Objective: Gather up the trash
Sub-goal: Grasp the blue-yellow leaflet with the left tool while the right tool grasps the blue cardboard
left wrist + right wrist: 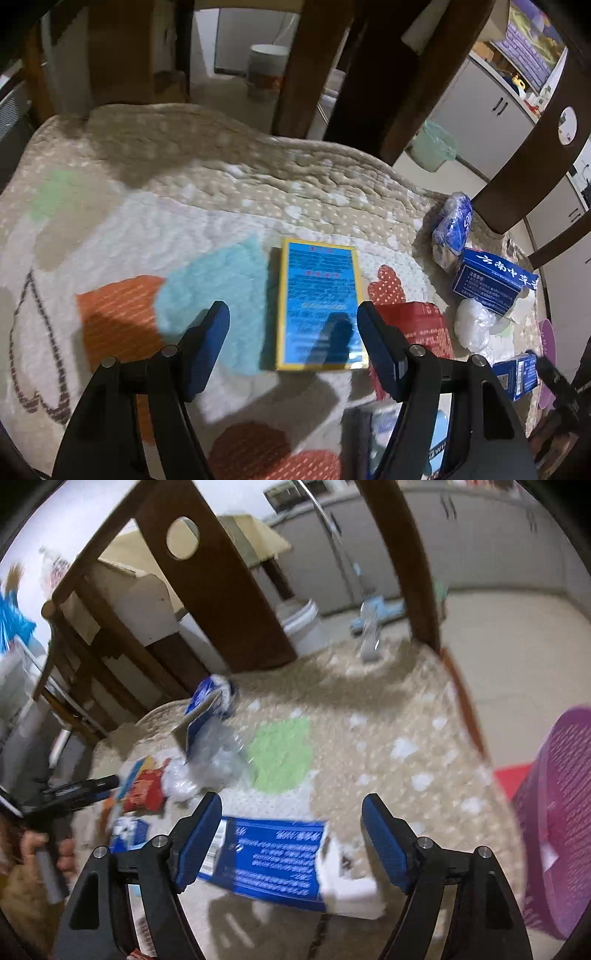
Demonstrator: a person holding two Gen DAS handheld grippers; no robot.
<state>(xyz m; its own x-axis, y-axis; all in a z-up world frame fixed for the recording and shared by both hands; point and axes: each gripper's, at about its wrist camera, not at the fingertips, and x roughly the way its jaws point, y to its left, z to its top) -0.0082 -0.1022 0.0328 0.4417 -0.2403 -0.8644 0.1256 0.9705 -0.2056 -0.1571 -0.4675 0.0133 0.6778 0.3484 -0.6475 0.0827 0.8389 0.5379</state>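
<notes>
In the left wrist view my left gripper (293, 314) is open and empty, its fingers either side of the near end of a flat blue box with a yellow border (319, 302) lying on the patterned quilt (184, 206). In the right wrist view my right gripper (291, 806) is open, hovering over a dark blue and white carton (273, 860) lying flat between its fingers. Other trash on the quilt: a red packet (424, 325), a blue carton with white characters (495, 280), a crumpled blue wrapper (452, 225), and a white plastic wad (474, 328).
A purple basket (554, 830) stands at the right edge. Dark wooden chair legs (365, 74) and a chair back (218, 576) rise behind the quilt. A green-lined bin (434, 146) and white bucket (267, 70) stand on the floor. The left gripper shows in the right wrist view (85, 788).
</notes>
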